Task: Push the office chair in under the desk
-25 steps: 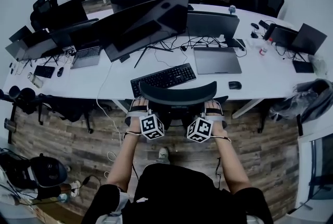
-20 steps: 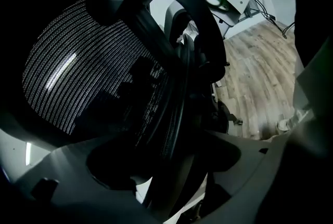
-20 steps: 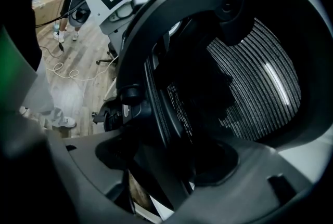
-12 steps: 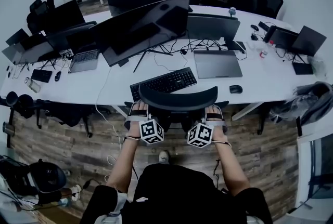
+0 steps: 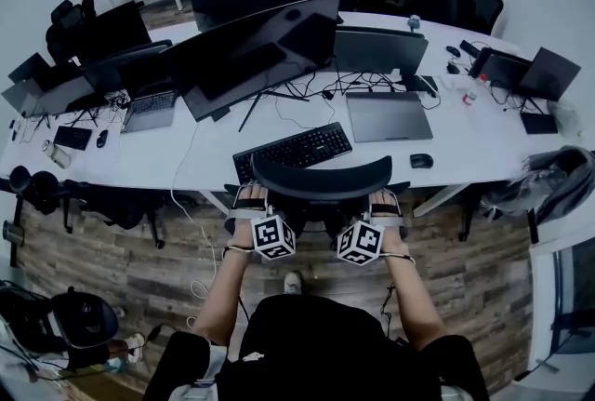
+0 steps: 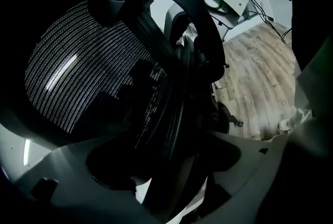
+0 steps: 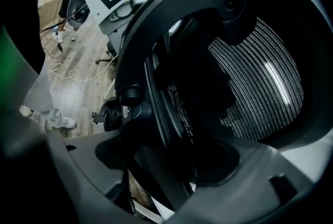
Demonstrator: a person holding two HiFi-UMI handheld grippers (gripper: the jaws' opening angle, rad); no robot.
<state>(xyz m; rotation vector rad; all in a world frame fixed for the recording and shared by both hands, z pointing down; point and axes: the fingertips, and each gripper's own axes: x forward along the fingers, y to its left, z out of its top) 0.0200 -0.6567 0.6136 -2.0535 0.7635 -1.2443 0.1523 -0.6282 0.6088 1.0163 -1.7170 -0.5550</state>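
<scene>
The black mesh-backed office chair (image 5: 321, 178) stands at the front edge of the white desk (image 5: 465, 148), its curved top rail just below the keyboard (image 5: 292, 146). My left gripper (image 5: 249, 200) holds the left end of the back. My right gripper (image 5: 383, 202) holds the right end. In the left gripper view the chair's frame bar (image 6: 179, 88) runs between the jaws of the left gripper (image 6: 171, 176), beside the mesh (image 6: 78, 77). The right gripper view shows the frame bar (image 7: 156, 103) inside the right gripper (image 7: 166, 176). Both look shut on the chair back.
The desk carries a wide monitor (image 5: 251, 50), a laptop (image 5: 386, 115), a mouse (image 5: 420, 160) and cables. A bag (image 5: 558, 176) sits at the right and other chairs (image 5: 112, 194) at the left. The floor (image 5: 465, 297) is wood plank.
Hardly anything differs: both grippers stay on the chair back at the desk edge, and the head view has shifted slightly.
</scene>
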